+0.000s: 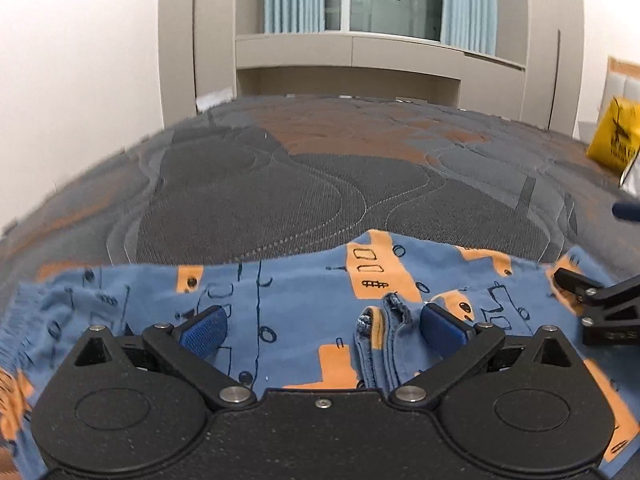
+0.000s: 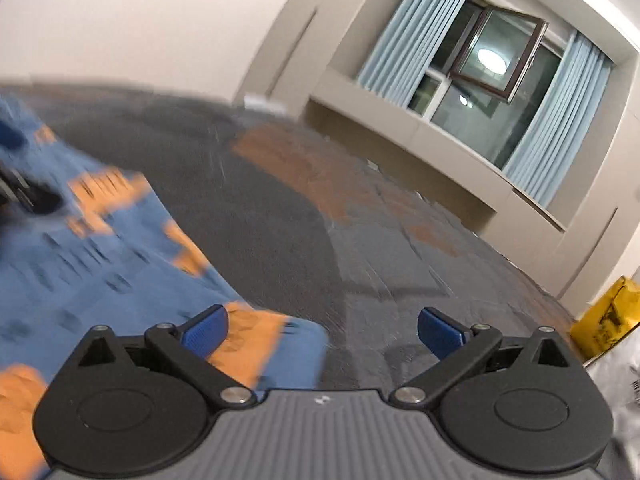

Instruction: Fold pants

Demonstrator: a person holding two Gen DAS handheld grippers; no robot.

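Both your grippers, L point(image 1: 320, 330) and R point(image 2: 322, 334), gape wide w/ nothing held; pants point(image 1: 304, 300) lie on the bed point(image 1: 280, 184), long axis left-right under L, hem bunch betw. its pads, so L's nearer.

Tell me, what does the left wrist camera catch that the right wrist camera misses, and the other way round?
Only the left wrist view shows the bunched hem standing up between the open left gripper, and that the pants' far edge runs sharp across the bed. Only the right wrist view shows the pants' rounded corner under the open right gripper, a white plastic bag and a lamp's reflection in the window pane. Both show the patterned pants, the grey and orange bedcover, the yellow bag, the blue curtains and the other gripper at the frame's edge.
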